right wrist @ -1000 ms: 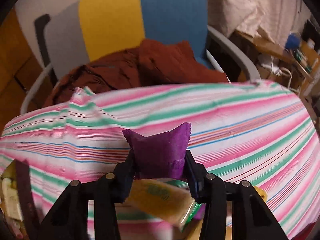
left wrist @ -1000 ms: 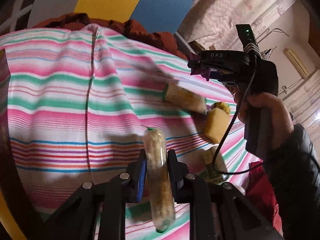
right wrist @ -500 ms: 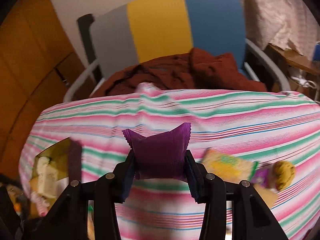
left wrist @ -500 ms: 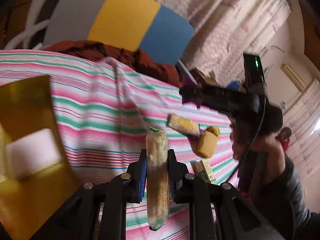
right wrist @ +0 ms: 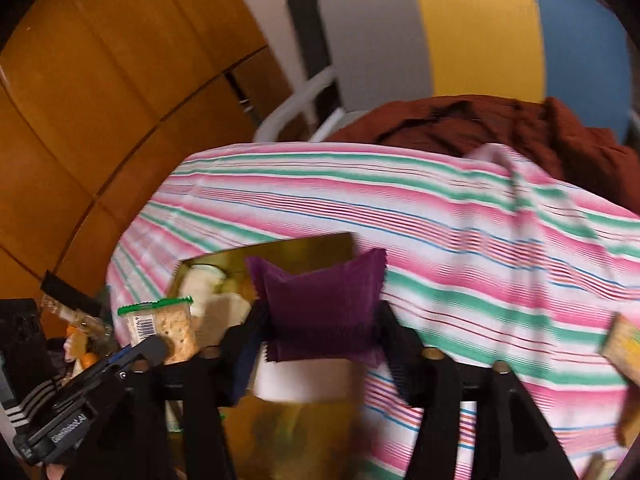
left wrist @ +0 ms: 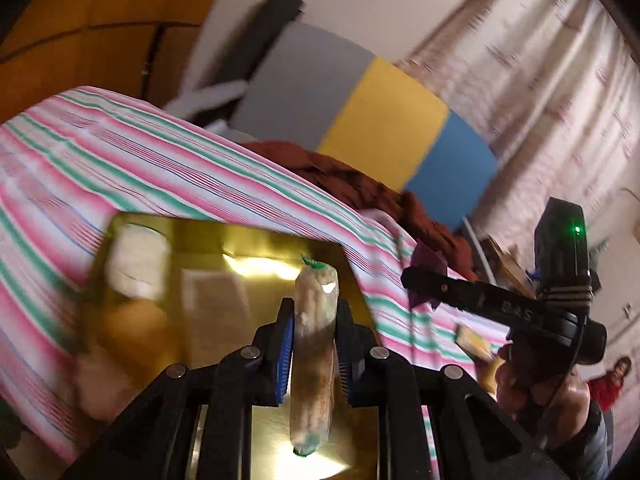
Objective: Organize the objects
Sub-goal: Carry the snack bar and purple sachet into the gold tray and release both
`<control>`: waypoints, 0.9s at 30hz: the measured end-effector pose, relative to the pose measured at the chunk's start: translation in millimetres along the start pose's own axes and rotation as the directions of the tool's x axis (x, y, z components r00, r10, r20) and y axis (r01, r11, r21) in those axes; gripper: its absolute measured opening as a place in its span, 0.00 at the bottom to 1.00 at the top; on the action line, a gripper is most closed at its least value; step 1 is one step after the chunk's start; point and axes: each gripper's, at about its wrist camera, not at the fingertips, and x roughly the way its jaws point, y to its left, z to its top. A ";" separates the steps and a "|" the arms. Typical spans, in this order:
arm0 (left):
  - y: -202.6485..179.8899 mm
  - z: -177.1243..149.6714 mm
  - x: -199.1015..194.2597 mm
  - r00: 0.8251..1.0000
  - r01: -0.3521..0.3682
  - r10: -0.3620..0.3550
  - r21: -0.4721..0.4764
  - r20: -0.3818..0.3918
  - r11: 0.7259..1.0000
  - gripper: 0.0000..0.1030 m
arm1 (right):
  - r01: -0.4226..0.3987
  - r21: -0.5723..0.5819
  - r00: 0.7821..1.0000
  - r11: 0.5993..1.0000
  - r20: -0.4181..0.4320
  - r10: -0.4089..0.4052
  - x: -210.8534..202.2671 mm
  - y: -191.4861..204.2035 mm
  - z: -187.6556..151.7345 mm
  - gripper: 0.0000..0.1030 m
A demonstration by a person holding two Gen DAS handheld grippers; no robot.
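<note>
My left gripper (left wrist: 313, 344) is shut on a long clear snack packet (left wrist: 314, 356) with a green sealed end, held above a shiny gold tray (left wrist: 256, 256). The tray holds a white packet (left wrist: 138, 260) and other blurred items. My right gripper (right wrist: 320, 336) is shut on a small purple pouch (right wrist: 320, 304), at the gold tray's (right wrist: 312, 248) right edge. In the right wrist view the left gripper (right wrist: 132, 356) shows at lower left with its snack packet (right wrist: 164, 320). In the left wrist view the right gripper (left wrist: 420, 280) and purple pouch (left wrist: 428, 264) hang to the right.
A pink, green and white striped cloth (right wrist: 460, 232) covers the table. A yellow snack packet (right wrist: 624, 344) lies at the right. Behind stand a grey, yellow and blue chair (right wrist: 472, 28) with a rust-brown garment (right wrist: 500, 128), and a wooden cabinet (right wrist: 100, 80) at the left.
Both grippers have swung left with their loads, from over the loose packets on the cloth to the gold tray, which now sits under them.
</note>
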 end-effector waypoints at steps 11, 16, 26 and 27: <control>36.5 8.3 5.5 0.999 0.012 -0.010 -0.069 0.031 0.998 0.35 | 0.041 0.003 0.999 0.999 -0.024 -0.041 5.8 10.1 -31.8 0.87; 28.3 1.3 32.4 0.993 0.103 -0.109 -0.121 -0.046 0.987 0.39 | 0.107 0.019 0.994 0.994 -0.003 -0.107 -10.8 -3.5 -51.9 0.90; 10.3 -34.3 9.3 0.995 -0.101 0.101 0.008 -0.027 0.995 0.44 | 0.159 0.041 0.987 0.986 0.023 -0.160 -24.5 -12.9 -77.0 0.94; 8.7 -37.0 5.6 0.992 -0.122 0.123 0.028 -0.020 0.992 0.44 | 0.166 0.031 0.986 0.986 0.023 -0.167 -23.5 -10.2 -79.4 0.95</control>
